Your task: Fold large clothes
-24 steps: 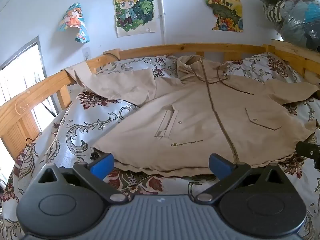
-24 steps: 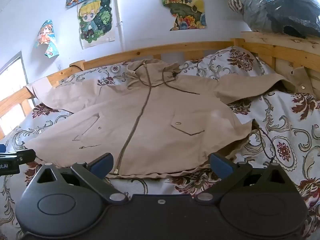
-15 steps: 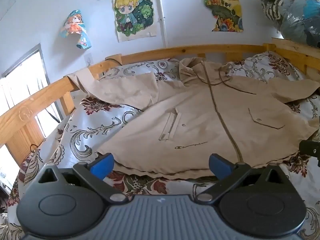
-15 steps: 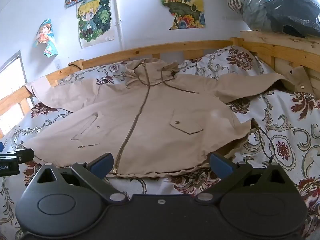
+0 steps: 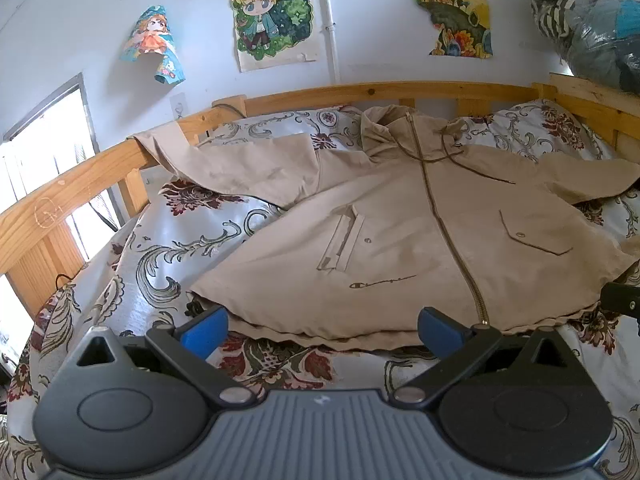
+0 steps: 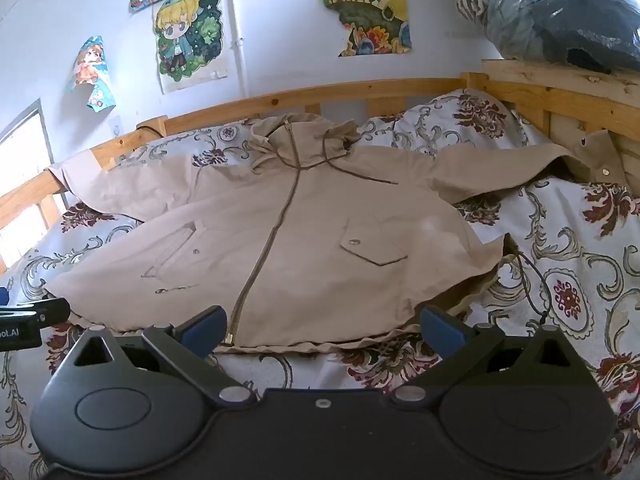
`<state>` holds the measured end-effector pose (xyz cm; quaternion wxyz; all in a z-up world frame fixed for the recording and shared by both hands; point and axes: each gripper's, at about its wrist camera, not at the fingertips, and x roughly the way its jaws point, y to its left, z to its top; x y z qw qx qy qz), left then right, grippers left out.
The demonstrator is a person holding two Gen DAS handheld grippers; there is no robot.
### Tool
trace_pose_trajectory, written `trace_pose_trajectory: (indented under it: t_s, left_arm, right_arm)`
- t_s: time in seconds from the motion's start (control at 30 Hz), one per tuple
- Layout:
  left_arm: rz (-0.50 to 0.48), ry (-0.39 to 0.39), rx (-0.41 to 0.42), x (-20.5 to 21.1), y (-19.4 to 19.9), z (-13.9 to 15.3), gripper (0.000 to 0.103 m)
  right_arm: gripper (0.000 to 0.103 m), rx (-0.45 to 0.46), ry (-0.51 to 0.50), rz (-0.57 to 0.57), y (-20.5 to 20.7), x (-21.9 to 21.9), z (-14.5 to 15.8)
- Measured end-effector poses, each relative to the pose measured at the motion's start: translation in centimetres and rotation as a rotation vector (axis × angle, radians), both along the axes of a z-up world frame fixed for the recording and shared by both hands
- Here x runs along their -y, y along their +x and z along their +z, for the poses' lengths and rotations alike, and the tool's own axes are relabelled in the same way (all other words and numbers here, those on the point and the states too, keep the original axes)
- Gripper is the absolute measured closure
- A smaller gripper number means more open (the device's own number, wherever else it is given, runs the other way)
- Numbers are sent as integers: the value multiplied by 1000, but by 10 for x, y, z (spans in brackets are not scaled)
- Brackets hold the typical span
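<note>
You are standing at the near edge of the bed (image 5: pixel 168 248), and the fold is not yet begun: the jacket (image 5: pixel 400 240) is lying spread out, front up and zipped, on the flowered bedspread, its hem toward you and its hood at the far rail. Your left gripper (image 5: pixel 322 326) is hovering just short of the hem with its jaws standing wide and nothing between them; your right gripper (image 6: pixel 322 326) is hanging the same way, wide and empty, near the zip's lower end.

The next move probably calls for taking a sleeve or a side edge and bringing it across the body. The left sleeve (image 5: pixel 224 164) is draping over the wooden rail (image 5: pixel 72 200) at the far left, so you will likely need to lift it clear first. The right sleeve (image 6: pixel 512 164) is running to the far right rail, its cuff resting against the wood. A drawstring (image 6: pixel 532 280) is trailing off the hem's right corner and could snag. Posters (image 6: pixel 188 36) are hanging on the far wall, and bagged bedding (image 6: pixel 560 8) is sitting up at the far right, out of your way.
</note>
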<state>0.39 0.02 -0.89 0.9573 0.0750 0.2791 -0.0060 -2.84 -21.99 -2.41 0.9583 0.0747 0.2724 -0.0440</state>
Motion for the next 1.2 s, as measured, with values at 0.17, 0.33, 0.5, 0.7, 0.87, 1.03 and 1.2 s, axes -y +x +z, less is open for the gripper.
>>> trace_pose_trajectory:
  t_s: [0.17, 0.33, 0.5, 0.7, 0.87, 1.03, 1.2]
  left_arm:
    - [4, -2, -2, -1, 0, 0, 1]
    - [7, -6, -2, -1, 0, 0, 1]
    - [6, -6, -3, -2, 0, 1, 1]
    - [6, -6, -3, -2, 0, 1, 1]
    - [6, -6, -2, -2, 0, 1, 1]
    - [5, -7, -3, -2, 0, 2, 1]
    - [6, -5, -4, -2, 0, 2, 1]
  right_arm:
    - [1, 0, 0, 1, 0, 0, -1]
    - [1, 0, 0, 1, 0, 0, -1]
    - [1, 0, 1, 1, 0, 0, -1]
    - [1, 1, 0, 1, 0, 0, -1]
    - [1, 1, 0, 1, 0, 0, 0]
    - [1, 1, 1, 1, 0, 0, 0]
    - [1, 1, 1, 1, 0, 0, -1]
